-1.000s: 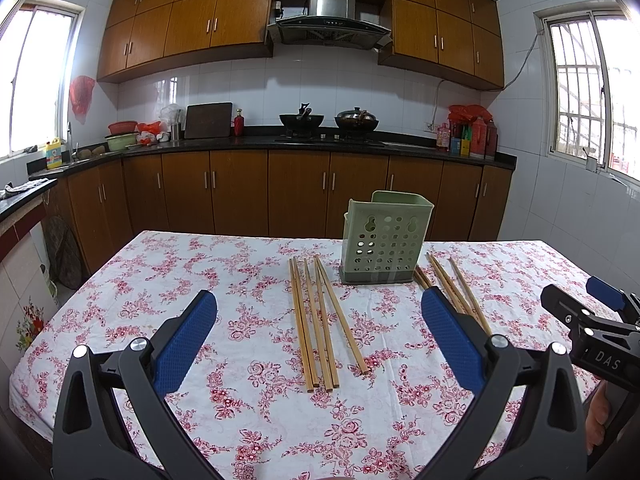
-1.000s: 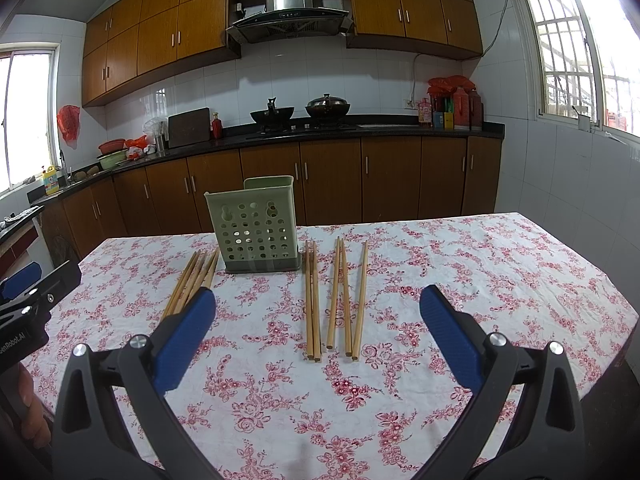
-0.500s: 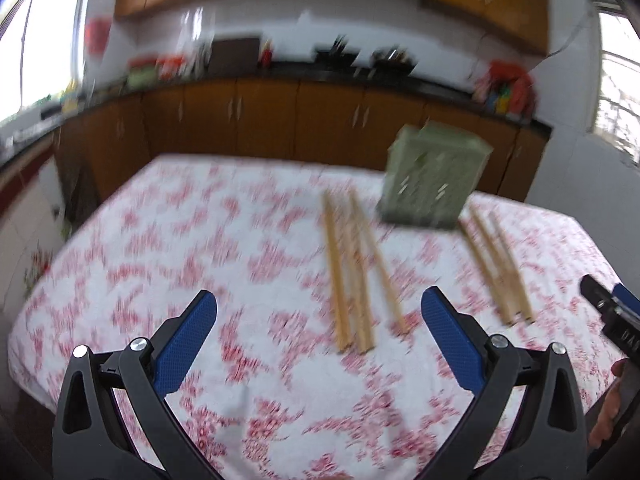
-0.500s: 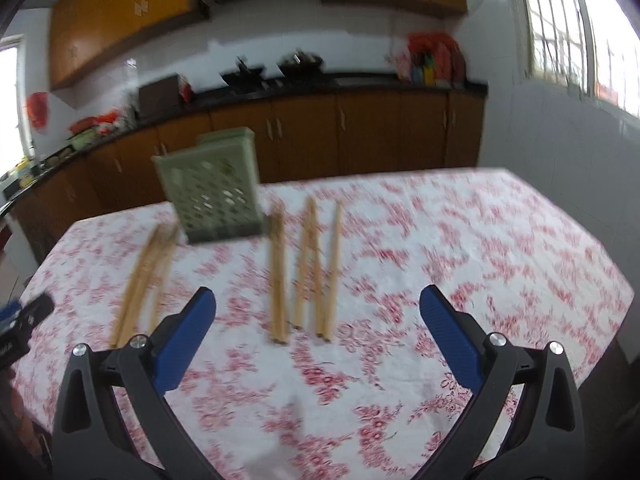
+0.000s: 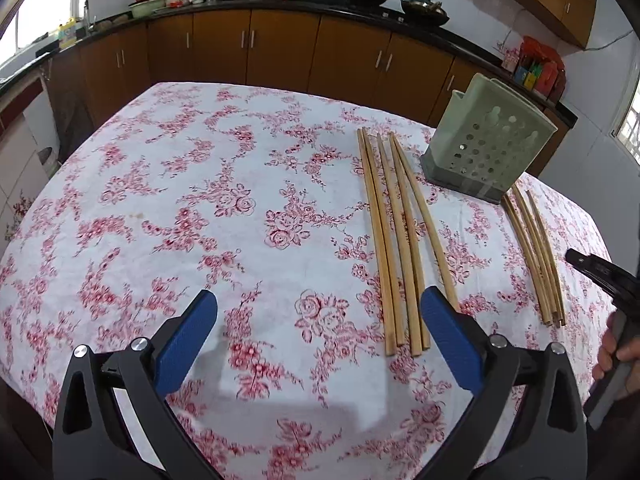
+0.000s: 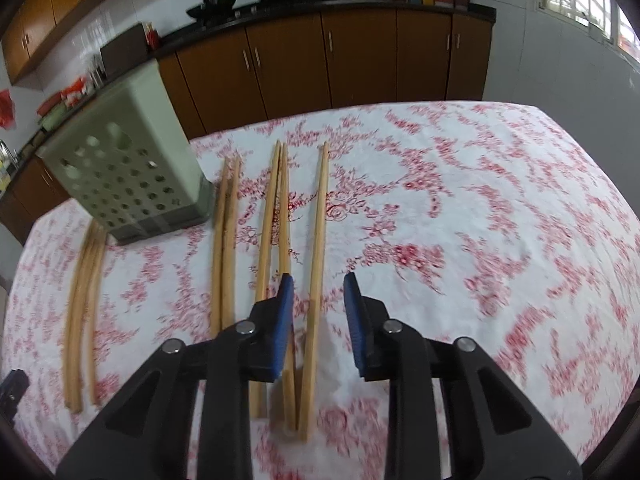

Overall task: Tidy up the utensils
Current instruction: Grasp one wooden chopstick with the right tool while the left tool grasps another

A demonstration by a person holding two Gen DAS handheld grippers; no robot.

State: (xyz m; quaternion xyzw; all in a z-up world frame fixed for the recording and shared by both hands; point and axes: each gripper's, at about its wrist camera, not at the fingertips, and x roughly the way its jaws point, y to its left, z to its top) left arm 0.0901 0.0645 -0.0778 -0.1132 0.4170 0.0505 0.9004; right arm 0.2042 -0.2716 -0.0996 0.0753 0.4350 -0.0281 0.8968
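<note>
Several wooden chopsticks lie side by side on the floral tablecloth, left of the pale green perforated holder. A second bundle lies on its right. My left gripper hovers open above the cloth, with its right pad beside the near ends of the first group. In the right wrist view, my right gripper points down at the rightmost chopstick. Its jaws are closing, the stick runs between them, and gaps still show at both pads. The holder stands upright at the far left.
Two pairs of chopsticks lie just left of the right gripper, and another bundle lies past the holder. A hand shows at the right edge. Brown cabinets and a dark counter stand behind the table.
Both grippers have dropped toward the table and tipped downward. The right jaws have narrowed from wide apart to straddling one chopstick. The left jaws have stayed wide.
</note>
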